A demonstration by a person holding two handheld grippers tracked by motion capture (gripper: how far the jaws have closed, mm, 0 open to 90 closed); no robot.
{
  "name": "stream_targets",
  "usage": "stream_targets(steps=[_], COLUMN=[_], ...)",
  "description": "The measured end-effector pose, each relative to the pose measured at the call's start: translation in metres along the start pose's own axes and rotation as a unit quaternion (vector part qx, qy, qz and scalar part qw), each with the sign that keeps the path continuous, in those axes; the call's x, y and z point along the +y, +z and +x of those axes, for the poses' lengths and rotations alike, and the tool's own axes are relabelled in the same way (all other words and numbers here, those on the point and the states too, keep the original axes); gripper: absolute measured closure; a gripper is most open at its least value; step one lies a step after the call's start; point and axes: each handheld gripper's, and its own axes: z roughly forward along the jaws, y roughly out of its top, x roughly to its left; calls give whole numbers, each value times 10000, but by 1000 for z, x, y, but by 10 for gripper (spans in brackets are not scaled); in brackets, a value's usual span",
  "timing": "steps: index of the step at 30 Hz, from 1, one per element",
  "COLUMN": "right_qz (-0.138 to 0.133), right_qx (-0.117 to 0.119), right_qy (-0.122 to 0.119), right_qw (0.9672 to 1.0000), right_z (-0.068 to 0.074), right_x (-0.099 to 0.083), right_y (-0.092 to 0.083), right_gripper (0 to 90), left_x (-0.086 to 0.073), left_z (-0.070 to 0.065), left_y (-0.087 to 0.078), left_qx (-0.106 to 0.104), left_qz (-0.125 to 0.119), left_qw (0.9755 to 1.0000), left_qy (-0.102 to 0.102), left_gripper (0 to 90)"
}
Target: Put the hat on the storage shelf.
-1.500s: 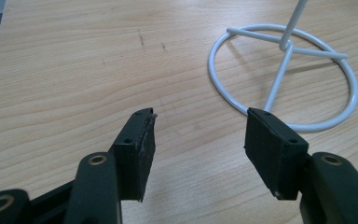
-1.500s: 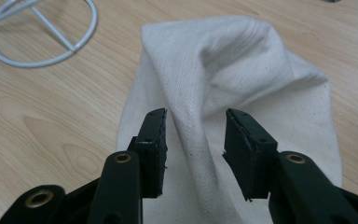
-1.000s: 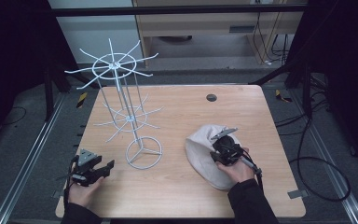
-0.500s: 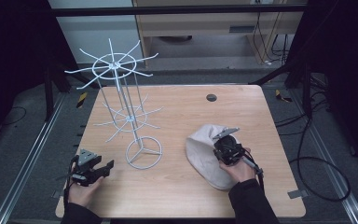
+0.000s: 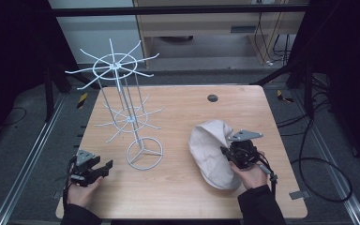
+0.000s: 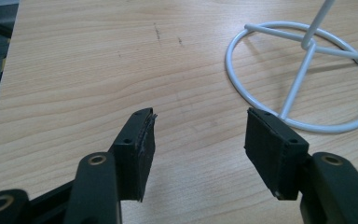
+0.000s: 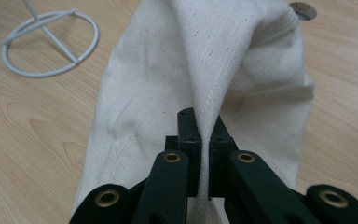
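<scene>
A cream cloth cap [image 5: 211, 150] lies on the right half of the wooden table [image 5: 183, 108]. My right gripper [image 5: 228, 152] is shut on a raised fold of the cap [image 7: 223, 60], and the fabric rises in a ridge from between its jaws [image 7: 204, 135]. A white wire rack [image 5: 122, 93] with two tiers of spokes stands left of centre on a ring base [image 5: 144, 153]. My left gripper [image 5: 104, 166] rests open near the table's front left corner, with nothing between its fingers [image 6: 200, 140]; the ring base [image 6: 303, 79] lies just ahead and right of it.
A small round dark hole [image 5: 212, 98] sits in the tabletop near the back edge. Black cables [image 5: 309, 154] trail on the floor to the right of the table. A hand holds each gripper at the front edge.
My right gripper has pulled slightly back toward the front right while holding the cap, lifting a fold of it. The left gripper has stayed in place.
</scene>
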Motion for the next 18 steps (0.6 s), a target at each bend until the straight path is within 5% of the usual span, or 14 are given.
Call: stream_targets(steps=[11, 18], right_qz=[-551, -1083], right_qx=[178, 276], right_qy=[21, 57], right_qw=[9983, 9937], right_z=[-3, -4], right_x=[2, 7], right_y=[-16, -34], right_gripper=[884, 885], left_x=[0, -1], left_z=[1, 1], left_y=[0, 1], left_qx=[4, 20], left_qz=[-45, -39], left_qw=[10000, 10000], left_qy=[-29, -37], left_gripper=[424, 424])
